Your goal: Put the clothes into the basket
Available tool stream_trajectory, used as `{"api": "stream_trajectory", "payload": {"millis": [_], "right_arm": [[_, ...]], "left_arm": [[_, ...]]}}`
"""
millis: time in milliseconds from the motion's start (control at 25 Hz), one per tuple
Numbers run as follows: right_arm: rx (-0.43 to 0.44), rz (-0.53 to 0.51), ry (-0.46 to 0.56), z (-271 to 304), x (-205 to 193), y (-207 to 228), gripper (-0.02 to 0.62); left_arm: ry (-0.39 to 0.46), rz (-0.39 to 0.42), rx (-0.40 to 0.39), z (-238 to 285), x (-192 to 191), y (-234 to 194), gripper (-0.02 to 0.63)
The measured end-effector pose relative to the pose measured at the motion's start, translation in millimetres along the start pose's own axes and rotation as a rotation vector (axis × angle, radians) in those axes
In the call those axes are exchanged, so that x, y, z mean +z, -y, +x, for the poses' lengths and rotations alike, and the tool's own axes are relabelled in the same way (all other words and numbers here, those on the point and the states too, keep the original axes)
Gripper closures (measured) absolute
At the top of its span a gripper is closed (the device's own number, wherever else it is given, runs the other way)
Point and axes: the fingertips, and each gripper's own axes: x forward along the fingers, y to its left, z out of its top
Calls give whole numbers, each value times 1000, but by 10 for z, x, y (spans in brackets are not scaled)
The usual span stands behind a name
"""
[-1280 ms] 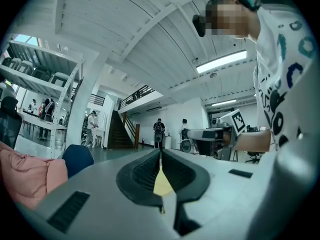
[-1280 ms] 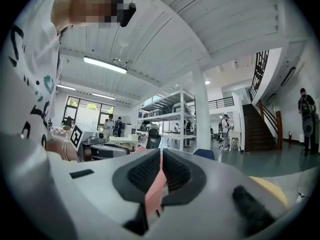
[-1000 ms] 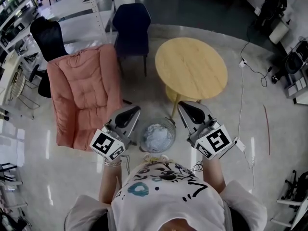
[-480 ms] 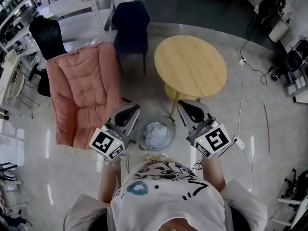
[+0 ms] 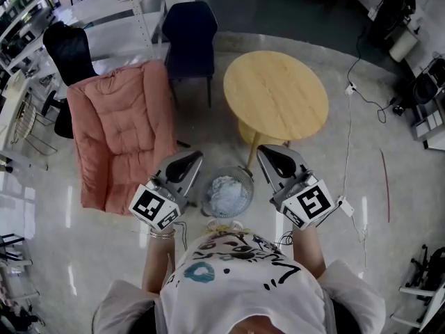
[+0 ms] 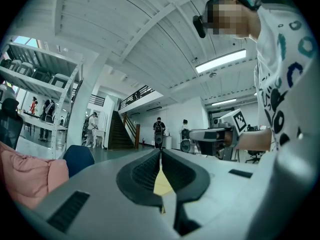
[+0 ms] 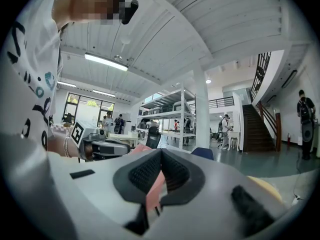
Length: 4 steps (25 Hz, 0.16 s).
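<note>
The left gripper (image 6: 161, 153) has its two ribbed pads pressed together along their whole length, with nothing pinched between them. The right gripper (image 7: 161, 152) is the same: pads closed tip to tip and empty. Both are held level, touching nothing.

In the head view the basket (image 5: 248, 184) stands on the floor between them, the left gripper at its 9 o'clock and the right at its 3 o'clock, each just beside the rim but apart from it. The clothes (image 5: 226, 193), a crumpled white heap, lie inside the basket. At the basket's 6 o'clock is the person's white printed shirt (image 5: 243, 277).

A round wooden table (image 5: 276, 97) stands at the basket's 1 o'clock, its yellow base near the right gripper's tips. A pink padded armchair (image 5: 118, 134) lies reclined at 10 o'clock, close to the left gripper. Beyond it, a dark blue chair (image 5: 189, 37) stands at 11 o'clock, between armchair and table, and a black office chair (image 5: 68, 51) sits further off towards 10 o'clock, by white shelving (image 5: 135, 9). A thin cable (image 5: 350, 127) trails over the floor at 2 o'clock, past the table.

The floor (image 5: 389, 256) is pale, polished and reflective. The gripper views show a tall white hall with a ribbed ceiling, strip lights, a staircase (image 6: 117, 131) and several people standing far off.
</note>
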Motion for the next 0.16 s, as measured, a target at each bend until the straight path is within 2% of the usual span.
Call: {"api": "stream_trajectory", "payload": {"millis": [160], "right_arm": [[-2, 2, -3, -20, -4, 20, 569]], "left_arm": [[-5, 1, -1, 13, 6, 16, 583]]}}
